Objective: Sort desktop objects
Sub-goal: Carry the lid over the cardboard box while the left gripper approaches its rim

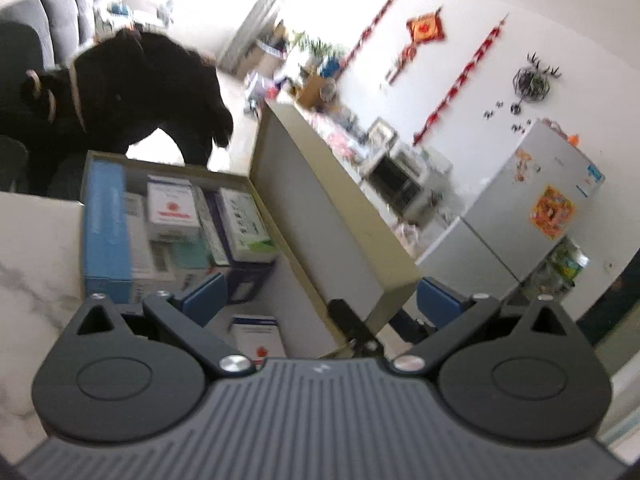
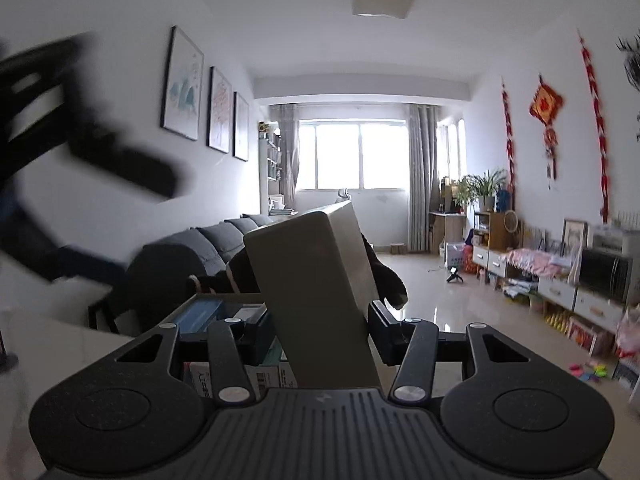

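An open cardboard box (image 1: 85,184) stands on the white marble table (image 1: 36,248), packed with several medicine cartons, among them a long blue one (image 1: 106,224) and a white one with a red mark (image 1: 172,204). Its olive-grey lid (image 2: 316,280) is tilted up over the box's right side. My right gripper (image 2: 320,332) is shut on the lid's near edge, a pad on each side. In the left wrist view, one black finger of the right gripper (image 1: 352,320) shows at the lid's (image 1: 320,208) lower corner. My left gripper (image 1: 320,304) hovers open above the box, holding nothing.
A small white carton with a red mark (image 1: 256,336) lies on the table in front of the box. A dark bundle (image 1: 148,88) sits on a chair beyond the table's far edge. A grey sofa (image 2: 224,240) is behind it, a fridge (image 1: 532,200) to the right.
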